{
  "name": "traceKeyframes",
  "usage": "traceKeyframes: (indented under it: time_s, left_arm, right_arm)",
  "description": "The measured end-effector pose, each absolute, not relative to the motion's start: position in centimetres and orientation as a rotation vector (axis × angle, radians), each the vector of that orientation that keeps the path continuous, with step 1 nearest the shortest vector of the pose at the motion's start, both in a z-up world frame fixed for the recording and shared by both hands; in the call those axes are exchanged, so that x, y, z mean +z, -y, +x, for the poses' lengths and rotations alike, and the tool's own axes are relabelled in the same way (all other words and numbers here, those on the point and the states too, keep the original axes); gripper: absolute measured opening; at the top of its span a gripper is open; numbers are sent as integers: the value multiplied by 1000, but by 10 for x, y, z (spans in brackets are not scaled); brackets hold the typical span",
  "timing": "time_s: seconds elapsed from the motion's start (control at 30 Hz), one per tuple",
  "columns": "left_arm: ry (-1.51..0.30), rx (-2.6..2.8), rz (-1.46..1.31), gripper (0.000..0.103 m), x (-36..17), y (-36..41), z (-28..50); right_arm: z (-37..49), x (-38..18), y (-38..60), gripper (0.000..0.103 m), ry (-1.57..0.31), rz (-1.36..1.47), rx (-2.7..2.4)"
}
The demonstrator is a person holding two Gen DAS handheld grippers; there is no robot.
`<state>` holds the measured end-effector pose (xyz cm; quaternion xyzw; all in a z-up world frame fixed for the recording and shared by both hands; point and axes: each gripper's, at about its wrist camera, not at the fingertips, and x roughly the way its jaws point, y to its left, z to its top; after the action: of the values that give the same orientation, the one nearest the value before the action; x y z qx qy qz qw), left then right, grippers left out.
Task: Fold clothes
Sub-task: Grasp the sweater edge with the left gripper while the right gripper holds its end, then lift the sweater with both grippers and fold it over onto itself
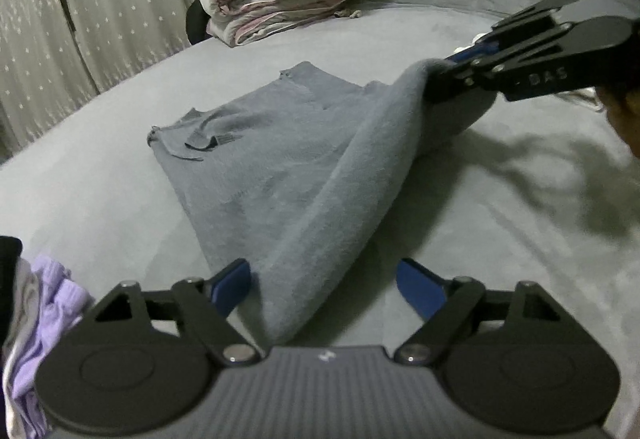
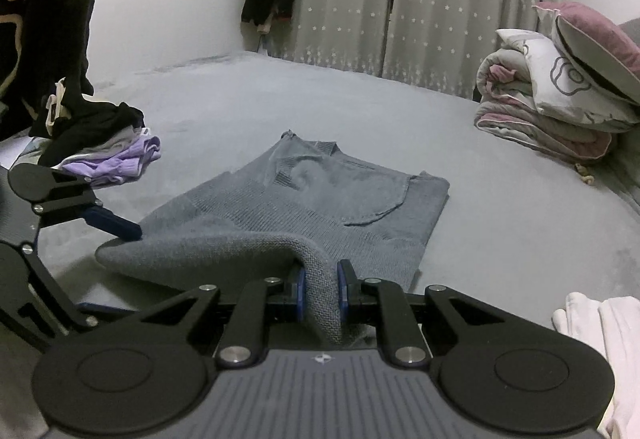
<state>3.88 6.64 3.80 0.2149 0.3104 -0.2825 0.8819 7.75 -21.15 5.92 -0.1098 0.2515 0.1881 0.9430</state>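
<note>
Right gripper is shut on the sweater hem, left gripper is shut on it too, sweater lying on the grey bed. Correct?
Not quite. The left gripper is open: in the left wrist view its blue pads stand apart, with the sweater hem lying between them unpinched. The rest holds: the right gripper is shut on the hem, and the sweater lies on the grey bed.

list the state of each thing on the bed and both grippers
grey sweater: mostly flat on the bed, near hem lifted
right gripper: jaws shut on the sweater's hem
left gripper: jaws open, sweater edge between them, not pinched
quilt stack: folded, piled at the bed's far side
lilac clothes: crumpled heap
white garment: lying at the near edge
</note>
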Motion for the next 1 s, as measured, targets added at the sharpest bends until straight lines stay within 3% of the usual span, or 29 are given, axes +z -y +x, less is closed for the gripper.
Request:
traceKeyframes:
  time_s: [0.1, 0.23, 0.4, 0.47, 0.53, 0.67, 0.7, 0.73, 0.77, 0.8, 1.0]
  left_arm:
    - [-638, -588, 476, 62, 36, -65, 40]
    - [-644, -526, 524, 16, 34, -64, 46]
    - [-673, -506, 480, 13, 41, -72, 58]
    - [-670, -498, 488, 13, 42, -73, 58]
    - [-665, -496, 491, 13, 42, -73, 58]
    - [-658, -493, 487, 12, 44, -76, 56]
    - [-656, -491, 484, 12, 44, -77, 56]
    - [-654, -489, 480, 12, 45, -77, 56]
    - [-651, -484, 477, 12, 46, -77, 55]
    - [-648, -480, 474, 12, 47, -77, 55]
    - [-649, -459, 438, 12, 55, -77, 51]
  right_arm:
    - [77, 59, 213, 15, -517, -212, 388]
    - [77, 59, 216, 15, -525, -210, 400]
    - [70, 48, 207, 17, -532, -309, 406]
    - [66, 39, 200, 37, -532, -400, 394]
    - [62, 32, 195, 43, -533, -478, 389]
    - [53, 21, 192, 43, -524, -626, 398]
    - [50, 20, 193, 41, -512, -651, 404]
    - [48, 20, 194, 33, -498, -670, 410]
    - [46, 21, 196, 18, -489, -675, 412]
    - [45, 23, 198, 15, -483, -671, 411]
    - [42, 24, 203, 11, -455, -660, 396]
